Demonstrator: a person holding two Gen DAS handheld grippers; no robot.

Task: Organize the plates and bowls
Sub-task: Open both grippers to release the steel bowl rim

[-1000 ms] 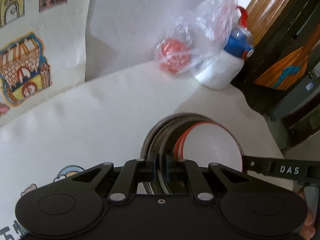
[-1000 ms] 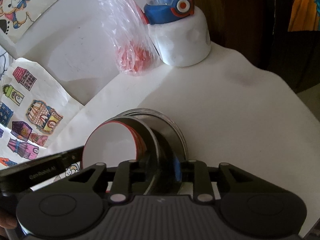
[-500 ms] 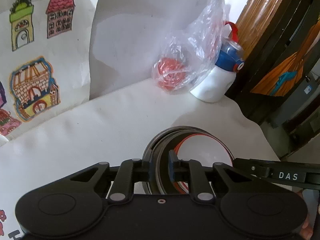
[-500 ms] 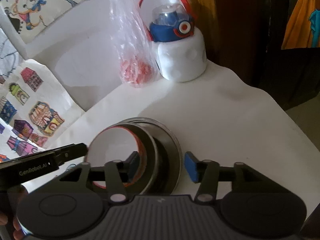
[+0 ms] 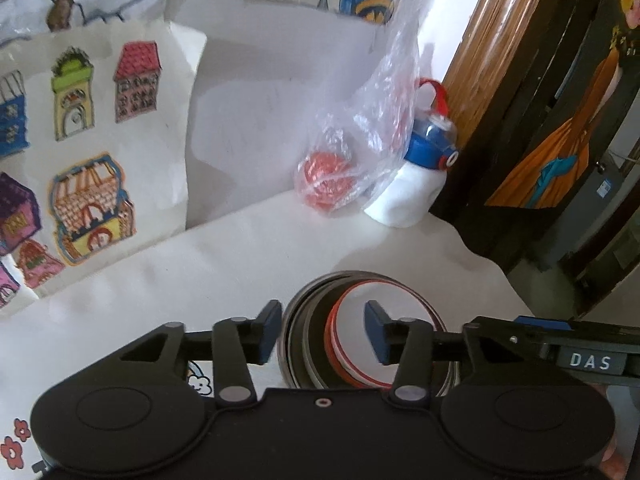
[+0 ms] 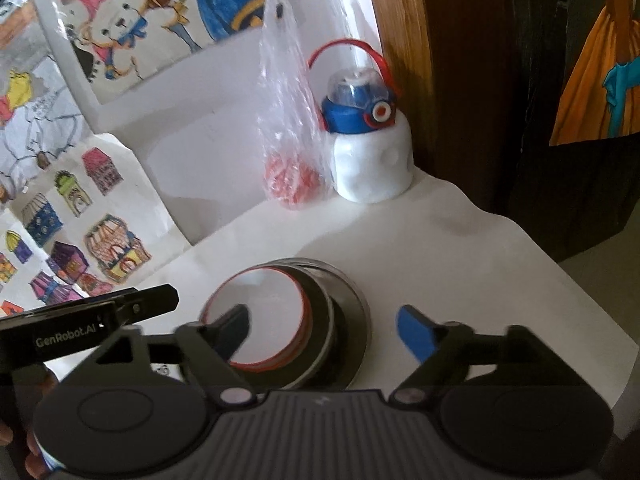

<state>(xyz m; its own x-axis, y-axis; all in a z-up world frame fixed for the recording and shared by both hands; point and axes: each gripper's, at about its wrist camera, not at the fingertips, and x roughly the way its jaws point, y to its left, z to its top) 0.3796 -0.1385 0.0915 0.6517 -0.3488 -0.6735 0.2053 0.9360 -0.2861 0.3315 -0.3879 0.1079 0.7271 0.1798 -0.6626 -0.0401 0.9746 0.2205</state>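
Note:
A stack of dishes sits on the white table: a steel plate (image 6: 354, 320) at the bottom, a steel bowl (image 6: 324, 312) on it, and a white plate with a red rim (image 6: 264, 316) on top. The stack also shows in the left wrist view, with the steel rim (image 5: 304, 320) and the white plate (image 5: 404, 312). My left gripper (image 5: 322, 330) is open, its fingers on either side of the stack's left rim, not touching. My right gripper (image 6: 322, 330) is open wide above the stack's near side and holds nothing.
A white bottle with a blue lid and red strap (image 6: 370, 152) stands at the back by the wooden door frame (image 6: 404, 60). A clear plastic bag with something red inside (image 6: 290, 140) leans next to it. Coloured drawings (image 5: 88, 152) hang on the wall at left. The table edge (image 6: 592, 308) drops off at right.
Both grippers were shut on the stack's rims one second ago. The right opened first, then the left. Both have drawn back and up from the stack, which stays on the table.

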